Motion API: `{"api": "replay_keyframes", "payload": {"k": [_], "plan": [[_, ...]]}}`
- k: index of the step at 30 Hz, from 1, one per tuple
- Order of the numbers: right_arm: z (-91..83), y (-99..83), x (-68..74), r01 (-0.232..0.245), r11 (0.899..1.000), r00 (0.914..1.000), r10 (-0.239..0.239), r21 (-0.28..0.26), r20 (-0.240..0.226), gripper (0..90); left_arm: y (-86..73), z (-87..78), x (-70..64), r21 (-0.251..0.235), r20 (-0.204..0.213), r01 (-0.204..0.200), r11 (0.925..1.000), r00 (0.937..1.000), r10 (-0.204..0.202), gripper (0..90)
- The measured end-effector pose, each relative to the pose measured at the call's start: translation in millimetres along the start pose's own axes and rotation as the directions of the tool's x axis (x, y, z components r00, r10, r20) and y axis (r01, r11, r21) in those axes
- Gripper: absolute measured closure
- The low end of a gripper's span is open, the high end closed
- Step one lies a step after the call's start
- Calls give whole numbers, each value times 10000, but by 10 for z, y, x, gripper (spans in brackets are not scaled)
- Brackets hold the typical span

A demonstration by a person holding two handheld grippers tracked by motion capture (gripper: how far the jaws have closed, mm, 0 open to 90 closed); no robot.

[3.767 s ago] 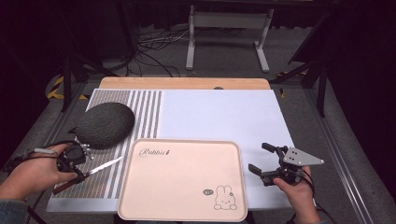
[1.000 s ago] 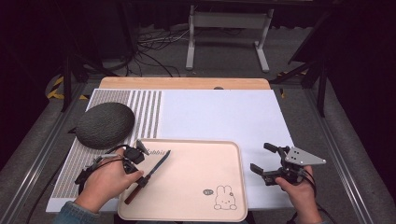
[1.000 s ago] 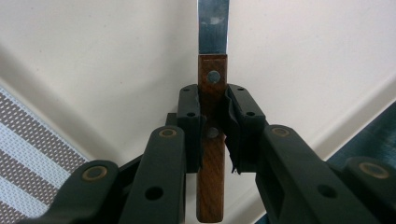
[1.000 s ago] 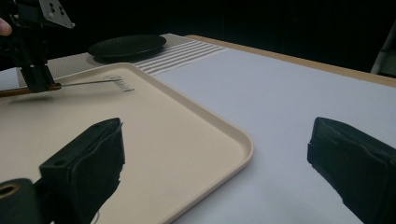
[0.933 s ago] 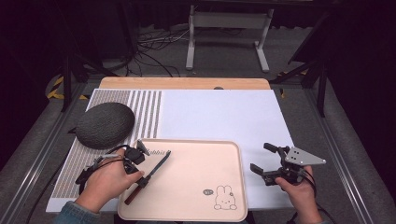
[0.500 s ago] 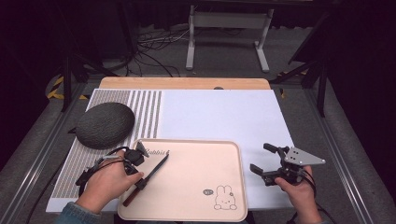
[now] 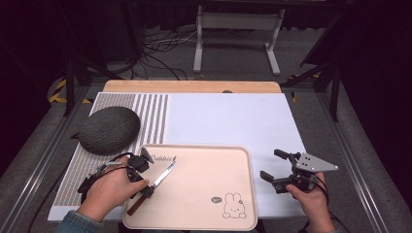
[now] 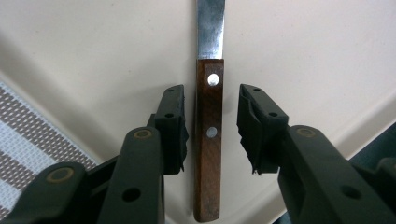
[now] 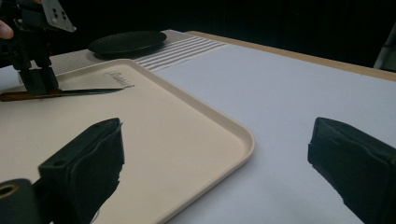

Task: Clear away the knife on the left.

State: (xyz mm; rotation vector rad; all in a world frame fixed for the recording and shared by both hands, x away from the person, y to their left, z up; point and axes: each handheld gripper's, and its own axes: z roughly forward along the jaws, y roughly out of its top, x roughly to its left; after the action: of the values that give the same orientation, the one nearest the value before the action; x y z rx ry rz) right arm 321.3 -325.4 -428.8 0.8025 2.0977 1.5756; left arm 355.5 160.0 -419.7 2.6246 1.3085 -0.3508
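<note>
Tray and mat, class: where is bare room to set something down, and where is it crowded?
The tray is bare right of the knife, except its printed rabbit. The white mat is bare between the tray's far rim and the wooden edge. It is crowded at the tray's left, where the left gripper straddles the knife near the grey bowl.

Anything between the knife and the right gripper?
Just bare tray, its rabbit print, then white mat up to the right gripper in the high view. The knife lies on the tray's left side.
</note>
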Motion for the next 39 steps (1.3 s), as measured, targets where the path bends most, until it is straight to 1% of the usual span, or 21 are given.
{"api": "replay_keyframes", "payload": {"k": [4, 7, 8, 9, 10, 11, 13, 15, 17, 20, 21, 23, 24, 26, 30, 31, 32, 33, 35, 36, 39], "plan": [[8, -8, -1, -57, 10000, 10000, 57, 30, -35, 43, -21, -29, -6, -536, -126, -384, 9978, 9992, 377, 412], [13, -12, 0, -45, 10000, 10000, 45, 52, -42, 43, -37, -64, -7, -1293, -446, -1008, 9865, 9944, 957, 245], [14, -12, 0, -49, 10000, 10000, 49, 55, -37, 43, -32, -94, 4, -1386, -872, -1602, 9773, 9850, 1491, 242], [15, -12, 0, -57, 10000, 10000, 58, 51, -38, 43, -44, -105, -21, -1704, -818, -1659, 9713, 9847, 1538, 220], [17, -13, -1, -76, 10000, 10000, 76, 29, -39, 42, -51, -139, -39, -2033, -1026, -2053, 9574, 9769, 1877, 175], [17, -13, -1, -76, 10000, 10000, 76, 29, -39, 42, -51, -139, -39, -2033, -1026, -2053, 9574, 9769, 1877, 175], [20, -14, 1, -86, 10000, 9999, 86, 35, -51, 42, -51, -186, -59, -2484, -1157, -2643, 9319, 9633, 2424, 175], [24, -16, 4, -83, 9999, 10000, 84, 64, -46, 42, -39, -222, -74, -2779, -1463, -3396, 8986, 9395, 3098, 174], [24, -16, 4, -76, 10000, 10000, 76, 62, -43, 42, -27, -237, -88, -2579, -1660, -3911, 8835, 9187, 3582, 209], [22, -15, 2, -87, 10000, 10000, 87, 47, -44, 41, 1, -230, -124, -2371, -2171, -5067, 8289, 8592, 4632, 240], [22, -16, 1, -90, 9999, 9999, 90, 47, -50, 41, 10, -216, -134, -2369, -2268, -5430, 8056, 8372, 4976, 259], [23, -17, 1, -96, 9999, 9999, 96, 63, -53, 41, 28, -189, -148, -2239, -2419, -5760, 7862, 8143, 5276, 281], [25, -18, 1, -102, 9999, 9999, 102, 49, -67, 41, 40, -172, -150, -2196, -2380, -5678, 7933, 8198, 5209, 282], [26, -19, 2, -81, 9999, 9999, 82, 97, -67, 41, 62, -146, -146, -2181, -2132, -5723, 7905, 8184, 5337, 317], [30, -24, -3, -97, 9999, 9999, 97, 94, -87, 41, 96, -74, -167, -1948, -1857, -6210, 7592, 7834, 5931, 434], [30, -24, -3, -97, 9999, 9999, 97, 94, -87, 41, 96, -74, -167, -1948, -1857, -6210, 7592, 7834, 5931, 485], [30, -24, -2, -91, 9999, 9999, 92, 99, -94, 41, 103, -54, -171, -1836, -1843, -6391, 7469, 7687, 6125, 485], [30, -24, -2, -95, 9999, 9999, 96, 102, -95, 40, 105, -39, -176, -1734, -1802, -6366, 7514, 7706, 6113, 552], [31, -26, -3, -112, 9999, 9999, 113, 132, -88, 36, 113, -6, -169, -1746, -1284, -6002, 7805, 7998, 5863, 701], [32, -26, -3, -122, 9998, 9999, 123, 150, -86, 36, 115, 1, -165, -1820, -1136, -5891, 7873, 8079, 5782, 749], [33, -27, -2, -135, 9998, 9999, 137, 174, -100, 37, 115, 30, -173, -1776, -1006, -5776, 7967, 8160, 5692, 897]]}}
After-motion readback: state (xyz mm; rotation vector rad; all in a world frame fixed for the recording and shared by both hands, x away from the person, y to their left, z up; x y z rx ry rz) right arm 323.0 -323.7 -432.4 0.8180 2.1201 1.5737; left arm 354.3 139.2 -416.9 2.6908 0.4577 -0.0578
